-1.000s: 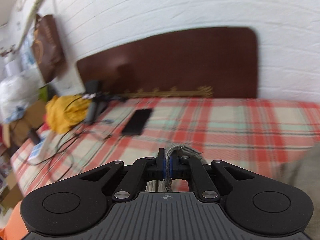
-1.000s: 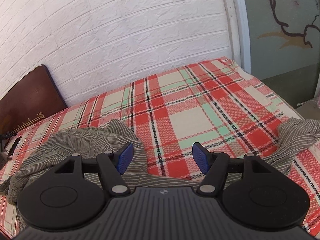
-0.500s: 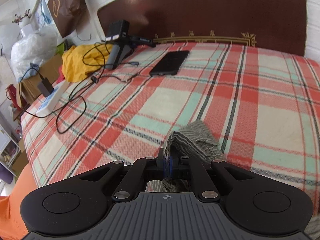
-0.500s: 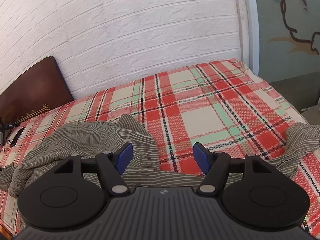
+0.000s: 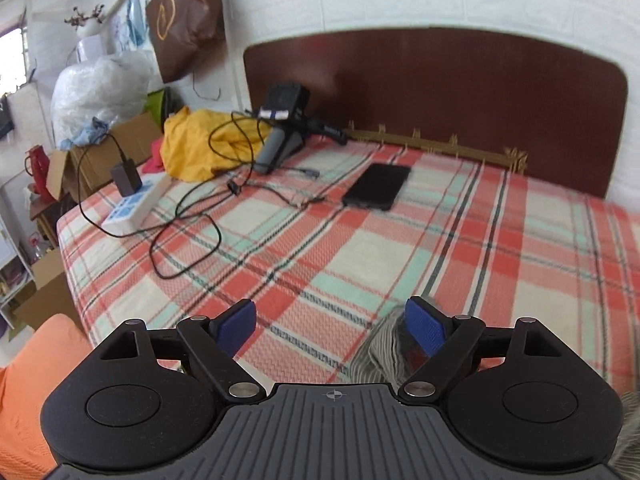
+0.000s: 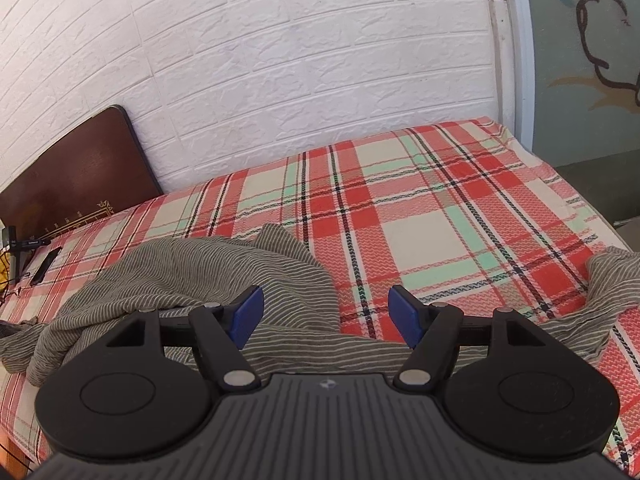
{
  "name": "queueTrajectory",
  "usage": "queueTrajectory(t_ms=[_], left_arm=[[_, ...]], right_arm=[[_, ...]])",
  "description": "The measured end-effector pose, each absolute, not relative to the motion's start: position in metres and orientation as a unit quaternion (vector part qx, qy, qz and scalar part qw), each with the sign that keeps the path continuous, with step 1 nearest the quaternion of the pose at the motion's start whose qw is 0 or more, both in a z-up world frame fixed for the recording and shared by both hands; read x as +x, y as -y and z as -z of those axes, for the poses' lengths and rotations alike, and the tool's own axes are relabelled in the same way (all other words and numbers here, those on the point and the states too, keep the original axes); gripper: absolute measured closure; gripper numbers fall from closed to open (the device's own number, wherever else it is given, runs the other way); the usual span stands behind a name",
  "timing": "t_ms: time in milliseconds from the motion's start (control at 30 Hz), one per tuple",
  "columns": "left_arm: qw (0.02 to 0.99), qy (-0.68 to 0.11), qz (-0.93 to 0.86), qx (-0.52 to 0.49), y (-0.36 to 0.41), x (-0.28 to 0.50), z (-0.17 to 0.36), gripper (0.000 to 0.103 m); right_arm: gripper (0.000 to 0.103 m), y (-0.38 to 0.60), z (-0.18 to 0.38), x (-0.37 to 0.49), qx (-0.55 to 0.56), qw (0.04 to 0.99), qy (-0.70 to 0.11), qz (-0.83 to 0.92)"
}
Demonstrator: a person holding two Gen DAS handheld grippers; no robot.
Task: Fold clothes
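Two grippers are hovering over a plaid bedsheet [image 6: 420, 208], both with jaws spread wide and gripping nothing. The left gripper [image 5: 332, 326] is sitting just above the sheet, with a bunched end of the striped grey garment [image 5: 380, 354] lying beside and under its right finger. The right gripper [image 6: 326, 314] is hanging above the garment [image 6: 180, 276], which is lying rumpled across the near side of the bed, stretching from the left edge to a raised fold at the far right. Farther off, toward the dark headboard [image 5: 460, 92], a black phone [image 5: 378, 186], tangled black cables [image 5: 192, 216], a white power strip [image 5: 136, 202] and a yellow cloth [image 5: 200, 148] are resting on the sheet.
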State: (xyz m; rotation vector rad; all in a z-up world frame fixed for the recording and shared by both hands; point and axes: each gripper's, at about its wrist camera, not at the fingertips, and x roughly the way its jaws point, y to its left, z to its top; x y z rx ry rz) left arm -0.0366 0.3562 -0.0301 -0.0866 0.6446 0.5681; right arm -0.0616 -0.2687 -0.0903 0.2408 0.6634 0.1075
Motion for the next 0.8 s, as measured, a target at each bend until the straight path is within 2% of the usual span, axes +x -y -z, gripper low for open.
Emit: queueTrajectory(t_ms=[133, 267, 433, 533, 800], left_arm=[[0.937, -0.292, -0.193, -0.004, -0.32, -0.053, 0.002, 0.013], [0.953, -0.291, -0.06, 0.065, -0.252, -0.061, -0.006, 0.012], [0.93, -0.3, 0.115, 0.177, -0.155, -0.082, 0.017, 0.012], [0.911, -0.301, 0.154, 0.234, -0.116, -0.087, 0.037, 0.012], [0.895, -0.331, 0.231, 0.19, -0.097, -0.099, 0.051, 0.012]], right_arm=[[0.03, 0.261, 0.092, -0.061, 0.116, 0.934, -0.328, -0.077], [0.028, 0.252, 0.093, -0.058, 0.117, 0.931, -0.333, -0.093], [0.028, 0.234, 0.091, -0.071, 0.099, 0.922, -0.342, -0.15], [0.028, 0.223, 0.09, -0.079, 0.087, 0.915, -0.347, -0.185], [0.024, 0.169, 0.093, -0.104, 0.012, 0.89, -0.355, -0.287]])
